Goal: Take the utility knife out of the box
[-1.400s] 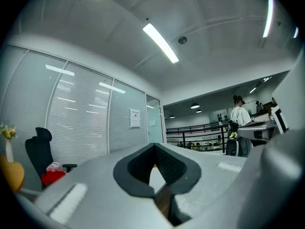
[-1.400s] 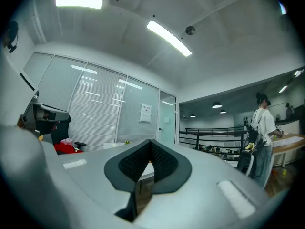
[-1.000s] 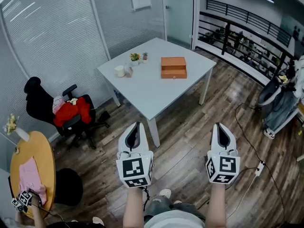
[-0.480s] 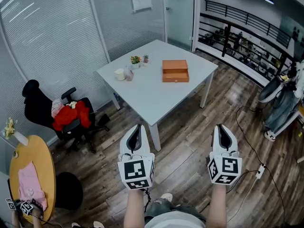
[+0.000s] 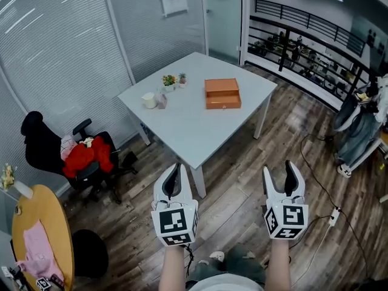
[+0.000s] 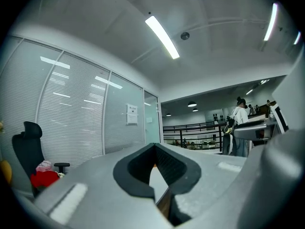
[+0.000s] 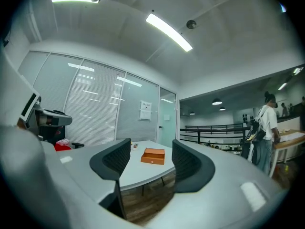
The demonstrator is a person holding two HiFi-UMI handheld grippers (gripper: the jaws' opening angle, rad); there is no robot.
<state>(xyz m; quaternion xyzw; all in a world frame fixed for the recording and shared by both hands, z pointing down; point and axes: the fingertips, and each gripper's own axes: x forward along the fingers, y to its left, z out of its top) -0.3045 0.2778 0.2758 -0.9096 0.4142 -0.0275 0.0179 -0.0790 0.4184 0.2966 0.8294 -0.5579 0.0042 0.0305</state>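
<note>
An orange-brown box (image 5: pixel 222 93) with a drawer front lies closed on the white table (image 5: pixel 194 126) ahead of me; no utility knife shows. The right gripper view frames the box (image 7: pixel 153 156) between its spread jaws. Both grippers hang over the wooden floor, well short of the table. My left gripper (image 5: pixel 173 177) has its jaws together, with nothing in them. My right gripper (image 5: pixel 280 174) stands open and empty.
A white cup (image 5: pixel 148 100) and small potted plants (image 5: pixel 169 80) sit at the table's far left. A black chair with red cloth (image 5: pixel 82 156) stands left of the table, and a round wooden table (image 5: pixel 42 229) is at lower left. A cable (image 5: pixel 315 180) runs over the floor at right.
The right gripper's jaws have spread from shut to open. The view has shifted a little, so the table sits slightly nearer; the left gripper stays shut.
</note>
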